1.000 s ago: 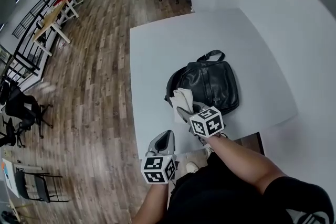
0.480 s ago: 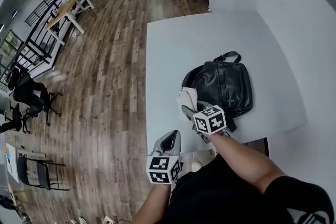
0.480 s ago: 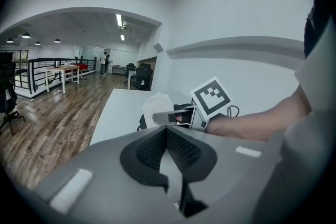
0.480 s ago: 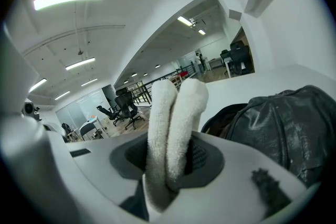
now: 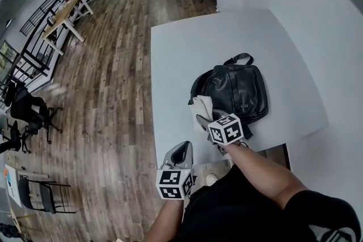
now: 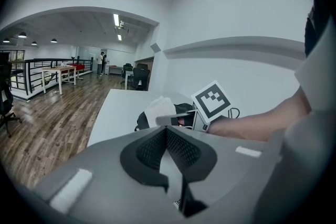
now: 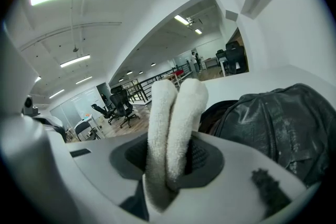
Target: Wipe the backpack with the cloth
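White bench (image 5: 187,54) recorded w/ black backpack (image 5: 237,90) lying flat on its near-right part, handle pointing away. White cloth (image 5: 200,106) noted folded double and clenched betw. the jaws of the right tool (image 5: 203,119), at backpack's near-left edge. Left tool (image 5: 182,147) held by bench's near edge, apart from backpack; jaws closed together, nothing betw. them.

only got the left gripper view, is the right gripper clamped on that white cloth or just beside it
Observer: The right gripper is shut on the folded white terry cloth.
Operator: where on the bag is it
Observer: Head view: the cloth is at the black leather backpack's near left side, opposite its carry handle.
Operator: and my left one
Observer: The left gripper hangs by the white table's near left corner, clear of the backpack.
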### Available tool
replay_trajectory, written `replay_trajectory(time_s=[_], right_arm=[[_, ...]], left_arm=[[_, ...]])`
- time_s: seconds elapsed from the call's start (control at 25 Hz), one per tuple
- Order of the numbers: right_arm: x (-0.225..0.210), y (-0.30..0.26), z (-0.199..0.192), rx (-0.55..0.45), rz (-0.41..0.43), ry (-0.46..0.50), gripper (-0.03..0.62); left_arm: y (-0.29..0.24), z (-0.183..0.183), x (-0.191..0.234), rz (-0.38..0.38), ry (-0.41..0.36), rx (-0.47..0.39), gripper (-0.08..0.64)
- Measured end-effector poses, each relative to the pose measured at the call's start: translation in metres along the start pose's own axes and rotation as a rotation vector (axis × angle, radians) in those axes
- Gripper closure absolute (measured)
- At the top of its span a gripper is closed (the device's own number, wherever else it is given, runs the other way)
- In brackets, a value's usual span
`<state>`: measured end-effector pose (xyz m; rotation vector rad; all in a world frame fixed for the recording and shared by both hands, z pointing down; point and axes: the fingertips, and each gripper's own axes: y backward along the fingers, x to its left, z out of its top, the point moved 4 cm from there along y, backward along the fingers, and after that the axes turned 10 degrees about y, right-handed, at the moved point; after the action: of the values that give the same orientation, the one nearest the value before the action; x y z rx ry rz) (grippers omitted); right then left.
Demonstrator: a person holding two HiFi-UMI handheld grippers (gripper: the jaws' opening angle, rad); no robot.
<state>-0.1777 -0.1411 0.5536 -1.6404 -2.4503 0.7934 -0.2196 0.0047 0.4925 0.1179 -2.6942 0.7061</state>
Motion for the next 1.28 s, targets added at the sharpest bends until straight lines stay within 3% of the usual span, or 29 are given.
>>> replay_trajectory(time_s=[1.28], right_arm=[[-0.05,0.09,-0.043,0.047,-0.187,0.077,0.465]], left_arm=[[-0.036,-0.015,-0.076,-0.162,-0.081,0.067,0.552]])
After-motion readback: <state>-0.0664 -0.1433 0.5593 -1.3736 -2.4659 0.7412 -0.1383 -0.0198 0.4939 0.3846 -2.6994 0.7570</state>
